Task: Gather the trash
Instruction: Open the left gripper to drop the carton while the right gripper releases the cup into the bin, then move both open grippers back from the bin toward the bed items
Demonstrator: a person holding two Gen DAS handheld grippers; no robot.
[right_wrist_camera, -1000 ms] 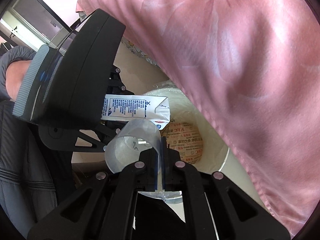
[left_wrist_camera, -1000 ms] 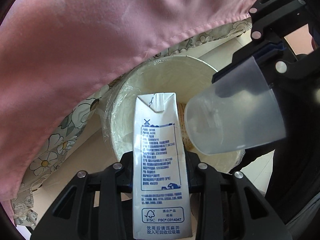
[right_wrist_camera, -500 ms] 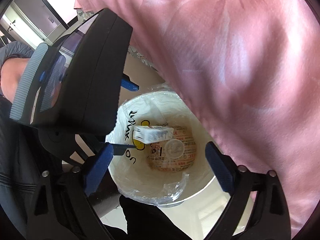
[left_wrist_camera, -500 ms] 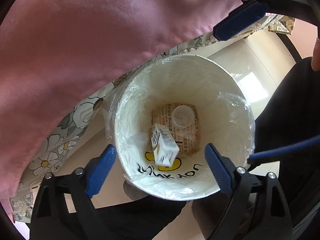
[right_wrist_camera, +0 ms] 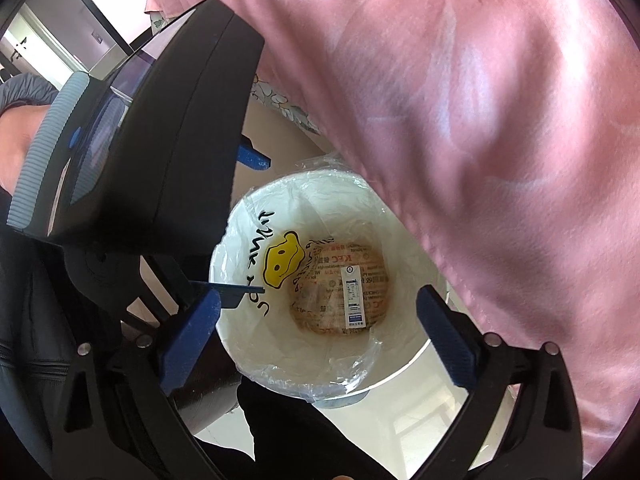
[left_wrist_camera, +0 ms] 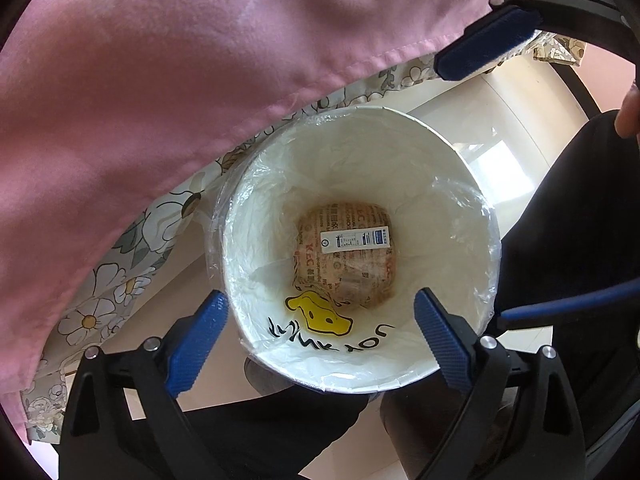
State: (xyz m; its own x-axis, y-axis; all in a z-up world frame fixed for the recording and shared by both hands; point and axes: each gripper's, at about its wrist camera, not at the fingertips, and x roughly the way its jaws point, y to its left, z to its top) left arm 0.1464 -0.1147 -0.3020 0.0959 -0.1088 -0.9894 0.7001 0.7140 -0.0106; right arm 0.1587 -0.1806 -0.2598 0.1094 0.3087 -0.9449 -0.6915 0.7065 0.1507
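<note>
Both hand-held grippers hang empty over the white, plastic-lined round bin (left_wrist_camera: 460,184), the left hand-held gripper (left_wrist_camera: 320,332) and the right hand-held gripper (right_wrist_camera: 320,320) with jaws still opening and nothing between them. At the bin's bottom the white printed milk carton (left_wrist_camera: 355,239) lies on printed brown paper (left_wrist_camera: 344,276). Judging from here, a careless lift beside the overhanging pink cloth (left_wrist_camera: 180,80) could snag it or tip the bin; the clear cup cannot be made out, and the cloth hides whatever trash remains.

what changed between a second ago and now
Both grippers let go. The left gripper, which held the milk carton, and the right gripper, which held a clear plastic cup, now have their jaws opening with nothing between them. The carton lies at the bottom of the lined bin; the cup cannot be made out. Bin and pink cloth stayed put.
</note>
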